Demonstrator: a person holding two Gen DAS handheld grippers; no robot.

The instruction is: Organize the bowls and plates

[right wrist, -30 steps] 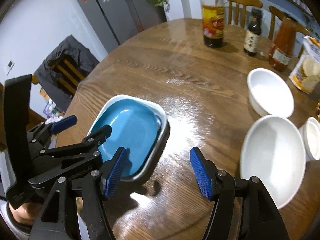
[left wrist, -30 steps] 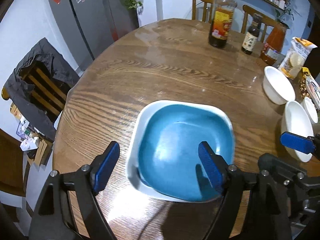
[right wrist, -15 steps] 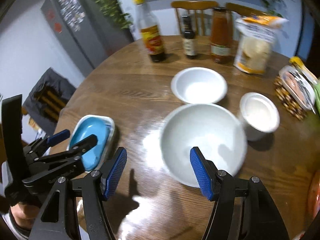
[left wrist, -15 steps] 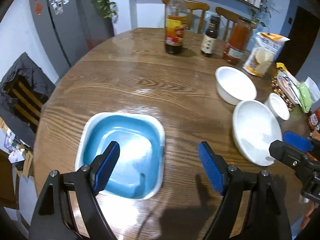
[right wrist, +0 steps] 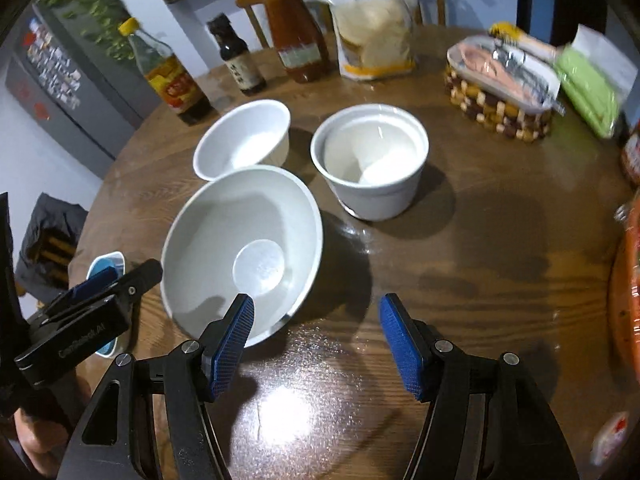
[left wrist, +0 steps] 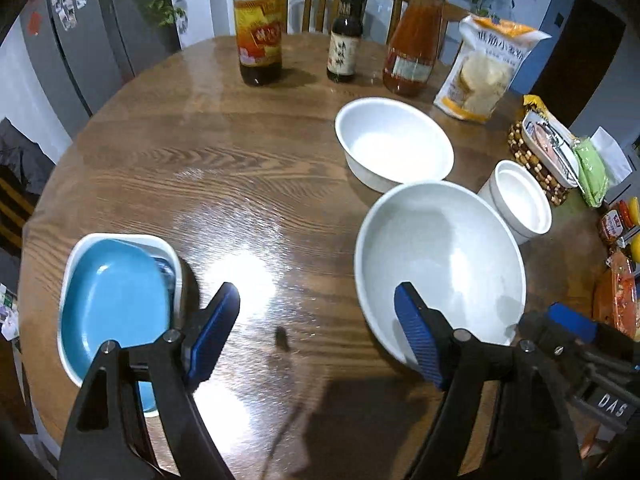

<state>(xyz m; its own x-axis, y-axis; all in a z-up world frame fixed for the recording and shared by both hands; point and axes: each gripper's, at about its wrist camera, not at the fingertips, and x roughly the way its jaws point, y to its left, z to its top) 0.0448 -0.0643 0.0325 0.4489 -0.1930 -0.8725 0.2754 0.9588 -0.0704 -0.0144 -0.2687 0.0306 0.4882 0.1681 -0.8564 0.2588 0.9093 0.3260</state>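
A blue square plate (left wrist: 114, 300) lies inside a white square dish (left wrist: 162, 246) at the table's near left; it shows small in the right wrist view (right wrist: 105, 262). A large white bowl (left wrist: 438, 256) (right wrist: 244, 248) stands in the middle. A medium white bowl (left wrist: 394, 142) (right wrist: 244, 140) is behind it, and a small white cup-like bowl (left wrist: 518, 200) (right wrist: 372, 160) to the right. My left gripper (left wrist: 318, 330) is open and empty between the blue plate and the large bowl. My right gripper (right wrist: 318, 344) is open and empty, just right of the large bowl's near rim.
Three bottles (left wrist: 258, 28) (left wrist: 344, 38) (left wrist: 414, 40) and a snack bag (left wrist: 486, 68) stand at the far side of the round wooden table (left wrist: 224, 168). A woven basket with packets (right wrist: 500, 92) and other food items sit at the right. Chairs stand behind the table.
Both grippers have swung right, away from the blue plate in its dish, toward the white bowls. The large bowl now sits just ahead of both grippers. Both stayed open.
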